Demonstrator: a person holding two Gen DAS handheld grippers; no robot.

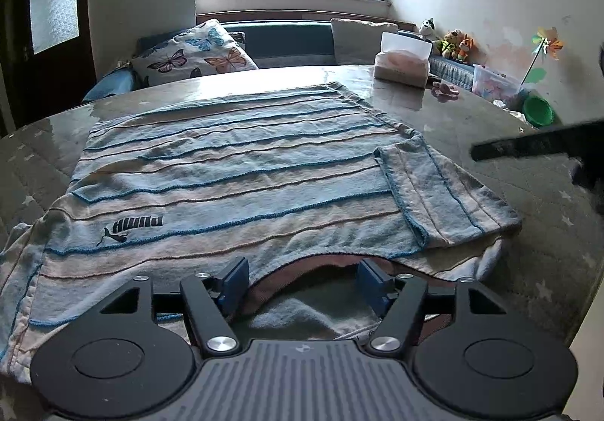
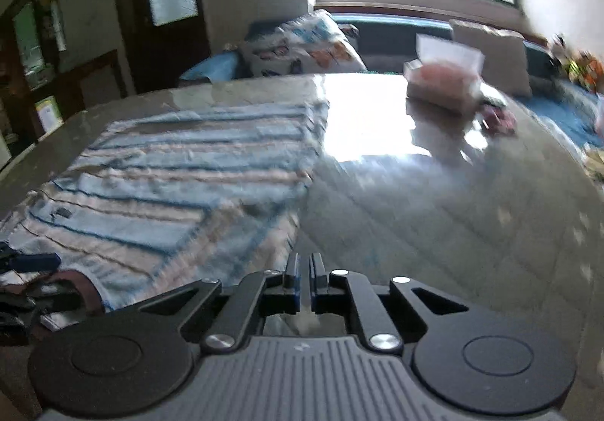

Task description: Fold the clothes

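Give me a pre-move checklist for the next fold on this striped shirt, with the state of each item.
1. Striped shirt lies flat on the table: ok, body spread, minor wrinkles.
2. Sleeve on the right folded in over the body: ok.
3. Sleeve at the left edge folded in: not ok, cloth there looks bunched and unfolded.
4. Left gripper ready at the collar: ok, jaws open, one pad either side of the neckline, not clamped.
5. Right gripper holding cloth: cannot tell; jaws shut, a pale sliver between them, picture blurred.
6. Tissue box clear of the shirt: ok, it stands apart, farther back.
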